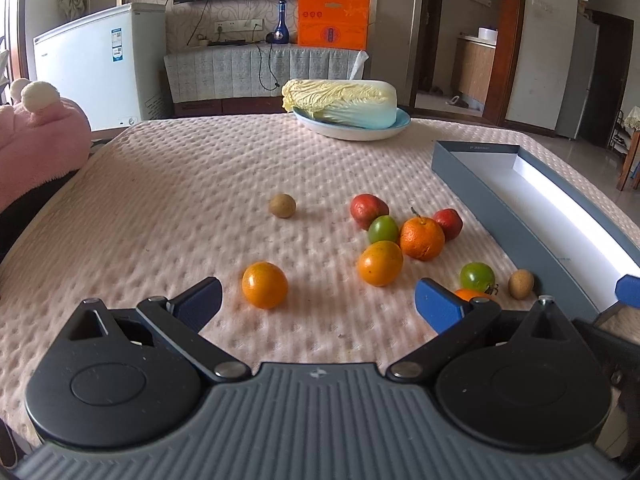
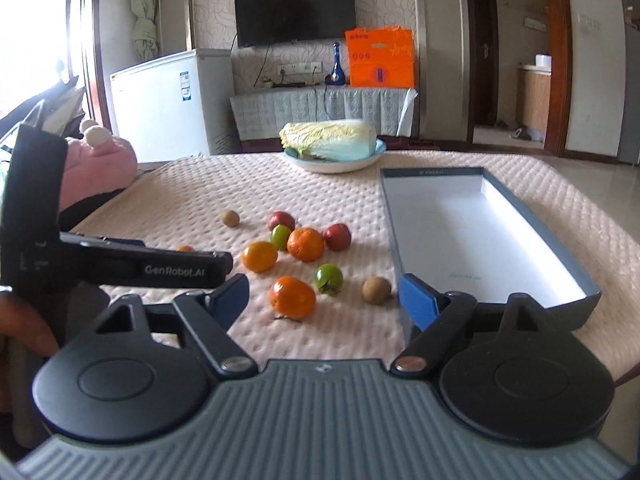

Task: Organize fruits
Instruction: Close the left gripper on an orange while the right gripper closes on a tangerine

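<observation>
On the quilted pink cloth (image 2: 192, 188) left of the grey box (image 2: 448, 220) lie our scattered fruits (image 2: 304, 244) — left gripper (image 1: 318, 300) and right gripper (image 2: 322, 300) both spread, grasping nothing.

Left hand-held gripper (image 1: 318, 302) jaws wide apart; right hand-held gripper (image 2: 324, 300) seemingly likewise, nothing held

From the left wrist camera we see only a sliver of one orange fruit (image 1: 472, 293), the rest hidden behind a blue fingertip (image 1: 438, 306). The grey box (image 1: 480, 184) runs off the right edge there, and a pink plush toy (image 1: 36, 144) is cut by the left edge. In the right wrist camera another orange fruit (image 2: 185, 248) peeks over the other gripper's black body (image 2: 152, 268). The lettering on the box wall (both views) is too small for us to read.
</observation>
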Demonstrator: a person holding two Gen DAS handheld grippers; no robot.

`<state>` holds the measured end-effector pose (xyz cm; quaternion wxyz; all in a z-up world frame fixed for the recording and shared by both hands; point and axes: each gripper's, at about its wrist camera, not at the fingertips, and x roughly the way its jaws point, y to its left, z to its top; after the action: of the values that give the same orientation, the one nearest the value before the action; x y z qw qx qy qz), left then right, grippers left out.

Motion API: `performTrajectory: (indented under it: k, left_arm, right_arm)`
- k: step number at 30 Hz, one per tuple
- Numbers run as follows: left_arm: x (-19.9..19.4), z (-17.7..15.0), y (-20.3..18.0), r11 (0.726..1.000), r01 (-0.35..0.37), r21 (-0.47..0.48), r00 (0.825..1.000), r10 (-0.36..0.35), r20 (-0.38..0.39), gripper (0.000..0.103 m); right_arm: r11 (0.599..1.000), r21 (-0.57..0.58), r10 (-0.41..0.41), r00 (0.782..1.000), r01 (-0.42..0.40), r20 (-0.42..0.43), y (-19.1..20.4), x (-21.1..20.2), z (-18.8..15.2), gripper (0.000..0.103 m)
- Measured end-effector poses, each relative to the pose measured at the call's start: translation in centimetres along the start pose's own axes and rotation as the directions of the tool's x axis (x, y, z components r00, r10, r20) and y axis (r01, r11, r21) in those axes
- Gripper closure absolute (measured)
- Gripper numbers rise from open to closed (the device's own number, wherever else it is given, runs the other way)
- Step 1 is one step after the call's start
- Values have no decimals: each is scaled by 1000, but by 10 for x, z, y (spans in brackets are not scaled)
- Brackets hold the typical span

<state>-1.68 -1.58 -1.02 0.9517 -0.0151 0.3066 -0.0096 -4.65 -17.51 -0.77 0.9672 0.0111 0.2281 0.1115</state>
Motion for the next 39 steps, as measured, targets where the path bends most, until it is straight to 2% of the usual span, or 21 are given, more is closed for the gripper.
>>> performTrajectory:
  k: [6,8,12,17,22,29,39]
  left_arm:
    - [1,-1,12,1000,-11,-17,1000,11,-8,0]
    - [2,-2,17,1000,-20,-17,1000,20,-14,0]
    - [0,-3,26,1000,-24,-20,1000,24,-12,0]
    - [-2,-5,33,1000,-18,-15,1000,18,-12,0]
    - [5,-4,38,999,-43,-20,999,43,-13,0]
    - [15,0,32,999,-33,-7,999,33,-15,1]
    - [29,-2,33,999,-27,-24,999,26,-23,3]
  right_arm:
    - [998,-63,30,1000,-31,-8,21,-1,-4,26]
    - [996,-79,37,999,-38,-15,27,2,-7,34]
    - [995,-92,21,999,-24,-37,36,11,-9,39]
    - [994,-106,-13,999,9,-35,36,19,-14,39]
    - [996,-87,8,999,-12,-45,32,24,-16,39]
    - [998,-66,14,997,-19,-72,27,32,-19,39]
    - [998,-58,18,998,-21,-58,26,34,-17,39]
